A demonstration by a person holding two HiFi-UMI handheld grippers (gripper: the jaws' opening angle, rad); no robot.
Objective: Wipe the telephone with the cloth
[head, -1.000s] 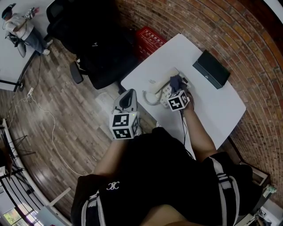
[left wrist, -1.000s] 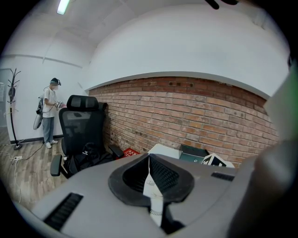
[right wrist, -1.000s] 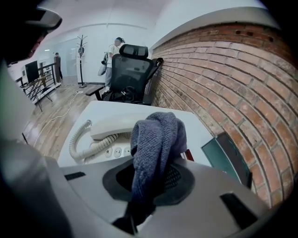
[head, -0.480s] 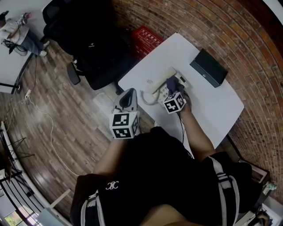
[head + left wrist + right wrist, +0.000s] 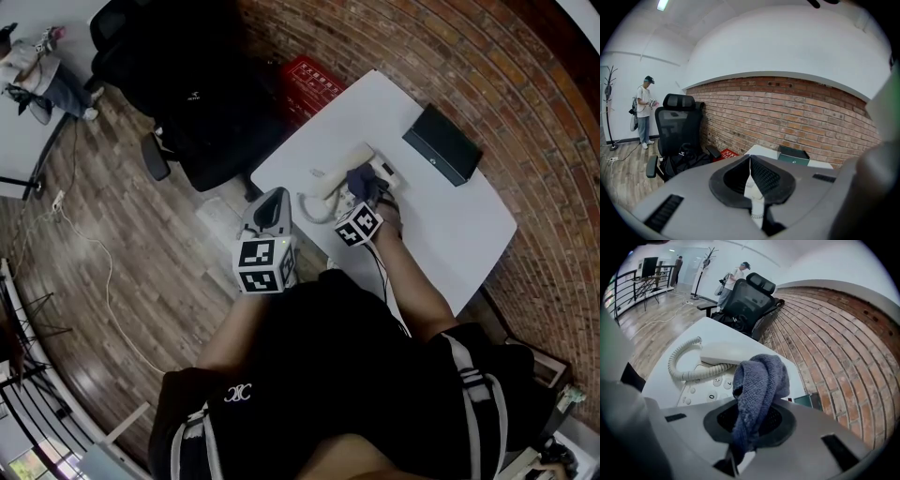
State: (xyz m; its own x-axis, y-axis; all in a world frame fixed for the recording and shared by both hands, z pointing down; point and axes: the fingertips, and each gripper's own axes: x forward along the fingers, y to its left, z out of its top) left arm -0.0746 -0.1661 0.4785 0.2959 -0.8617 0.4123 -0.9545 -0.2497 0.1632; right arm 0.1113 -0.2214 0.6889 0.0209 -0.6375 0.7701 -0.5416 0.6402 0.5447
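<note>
on the white table [image 5: 455, 230] sits the cream telephone [image 5: 705, 383], handset [image 5: 726, 352] lying in its cradle and the coiled cord [image 5: 679, 369] looping out to the side of the keypad; over the telephone's keys hangs the blue-grey cloth [image 5: 761, 376], bunched into a thick fold that droops forward just above the buttons; whether it touches them cannot be told; the right gripper [image 5: 750, 411] has its jaws clamped on the lower end of the cloth, and in the head view it sits right at the telephone's near side, marker cube up; the left gripper [image 5: 751, 176] is well apart from the telephone, off the table edge and over the wooden floor, jaws pressed together with nothing between them; beyond the telephone, toward the brick wall [image 5: 525, 103], a dark flat box [image 5: 442, 143] lies on the same table; past the table corner on the telephone's far-left side stand a red crate [image 5: 319, 82] and a black office chair [image 5: 197, 94]; far behind the chair, a person [image 5: 645, 110] stands by a white wall.
</note>
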